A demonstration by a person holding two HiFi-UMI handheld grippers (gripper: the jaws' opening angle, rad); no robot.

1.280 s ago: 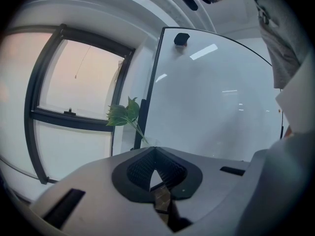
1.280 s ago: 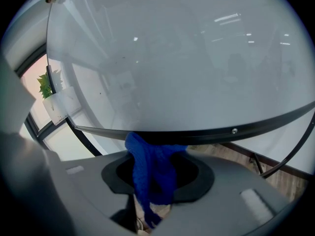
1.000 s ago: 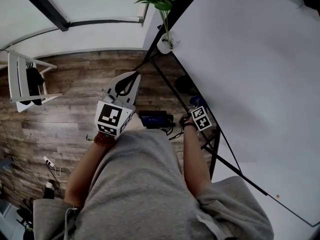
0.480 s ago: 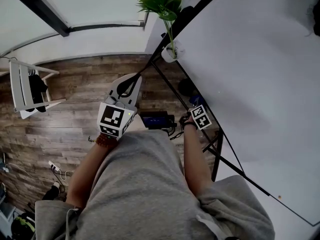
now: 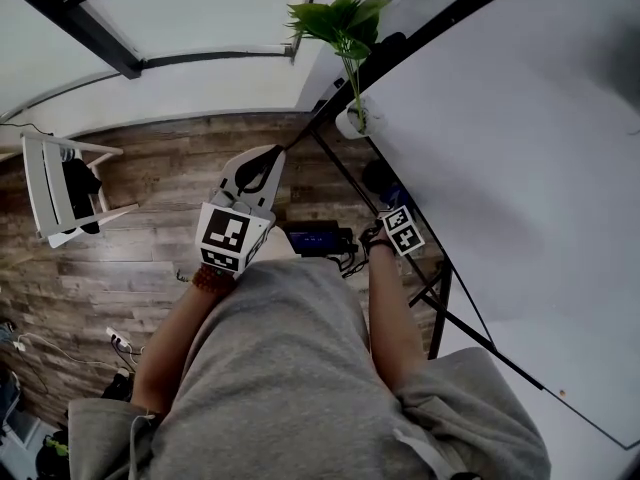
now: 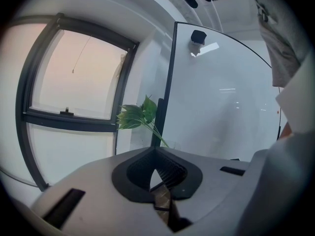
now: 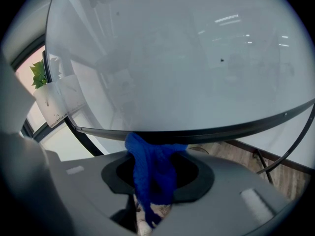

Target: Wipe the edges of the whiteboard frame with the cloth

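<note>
**Right gripper view.** The right gripper (image 7: 153,182) is clamping the blue cloth (image 7: 150,165) between its jaws, which are closing on the bunched fabric. The cloth is filling the gap between the pads and hanging down below them. Its upper fold is touching the black frame (image 7: 221,128) along the lower edge of the whiteboard (image 7: 187,58). The board's white surface is filling most of the view above the frame.

**Left gripper view.** The left gripper (image 6: 157,173) is holding nothing. Its jaws are meeting, leaving only a sliver of light between the pads. It is pointing towards the board's upright side edge, where a plant (image 6: 139,117) is standing just beside the frame, in front of a window (image 6: 74,77).

**Head view.** The person is holding the left gripper out over the wooden floor (image 5: 150,168), well apart from the board. The right gripper is sitting low, at the board's bottom edge, with its marker cube (image 5: 403,232) facing up. A white chair (image 5: 60,183) is standing at the far left.
</note>
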